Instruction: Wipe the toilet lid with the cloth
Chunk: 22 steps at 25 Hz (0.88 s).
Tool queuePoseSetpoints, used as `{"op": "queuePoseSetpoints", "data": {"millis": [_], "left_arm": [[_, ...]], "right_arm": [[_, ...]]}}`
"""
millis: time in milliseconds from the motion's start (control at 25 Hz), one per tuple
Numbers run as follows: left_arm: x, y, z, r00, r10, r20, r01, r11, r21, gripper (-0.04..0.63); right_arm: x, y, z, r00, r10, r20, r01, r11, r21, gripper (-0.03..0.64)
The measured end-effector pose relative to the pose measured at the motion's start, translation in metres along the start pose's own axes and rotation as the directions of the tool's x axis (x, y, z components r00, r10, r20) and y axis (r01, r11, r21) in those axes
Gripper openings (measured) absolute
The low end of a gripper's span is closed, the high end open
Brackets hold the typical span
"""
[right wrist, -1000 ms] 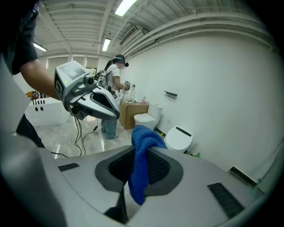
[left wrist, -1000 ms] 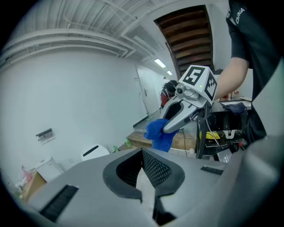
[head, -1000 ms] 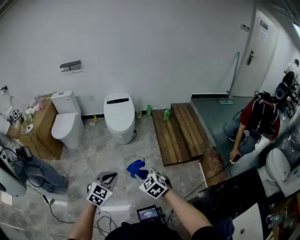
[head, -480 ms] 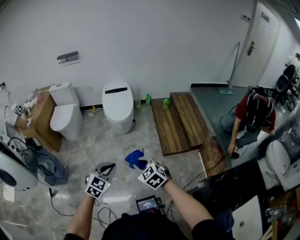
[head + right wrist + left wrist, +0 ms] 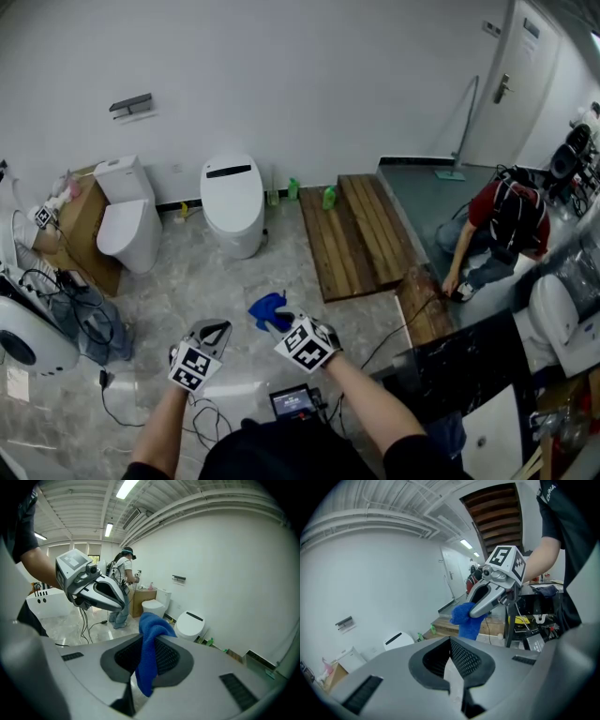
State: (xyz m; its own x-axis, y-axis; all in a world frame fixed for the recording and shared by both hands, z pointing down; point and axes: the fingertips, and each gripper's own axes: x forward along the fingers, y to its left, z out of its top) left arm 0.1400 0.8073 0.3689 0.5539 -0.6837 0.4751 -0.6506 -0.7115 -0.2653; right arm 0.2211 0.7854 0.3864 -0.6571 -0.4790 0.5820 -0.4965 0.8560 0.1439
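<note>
The white toilet (image 5: 232,201) with its lid down stands against the far wall; it also shows in the right gripper view (image 5: 190,624). A blue cloth (image 5: 268,310) hangs in front of me over the floor, well short of the toilet. My right gripper (image 5: 283,324) is shut on the cloth (image 5: 149,654), which drapes out between its jaws. Beside it on the left, my left gripper (image 5: 213,333) is shut with nothing in it, and its tips (image 5: 450,638) meet. From the left gripper view, the right gripper (image 5: 486,600) shows with the cloth (image 5: 466,618) dangling.
A second toilet (image 5: 122,225) and a cardboard box (image 5: 80,239) stand at the left. A wooden platform (image 5: 361,242) with green bottles (image 5: 328,197) lies to the right. A person in red (image 5: 506,225) crouches at the far right. Cables and a small screen (image 5: 292,401) lie by my feet.
The head view has shifted, so the toilets sit a little higher and further left in the picture. Both grippers stay where they were, the right still holding the cloth.
</note>
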Motion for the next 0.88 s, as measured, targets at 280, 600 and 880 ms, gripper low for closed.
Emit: {"op": "queuePoseSetpoints", "data": {"millis": [280, 600, 880], "left_arm": [[0.001, -0.003, 0.001, 1.0, -0.012, -0.006, 0.012, 1.0, 0.007, 0.011], [0.018, -0.01, 0.007, 1.0, -0.003, -0.018, 0.003, 1.0, 0.007, 0.011], [0.049, -0.019, 0.019, 0.999, 0.024, -0.034, -0.024, 1.0, -0.001, 0.011]], "right_arm": [[-0.001, -0.001, -0.003, 1.0, 0.005, -0.001, -0.005, 1.0, 0.014, 0.055], [-0.007, -0.016, -0.016, 1.0, 0.015, 0.004, -0.015, 1.0, 0.02, 0.055], [-0.015, -0.044, -0.038, 0.999, 0.041, 0.013, -0.042, 0.999, 0.029, 0.054]]}}
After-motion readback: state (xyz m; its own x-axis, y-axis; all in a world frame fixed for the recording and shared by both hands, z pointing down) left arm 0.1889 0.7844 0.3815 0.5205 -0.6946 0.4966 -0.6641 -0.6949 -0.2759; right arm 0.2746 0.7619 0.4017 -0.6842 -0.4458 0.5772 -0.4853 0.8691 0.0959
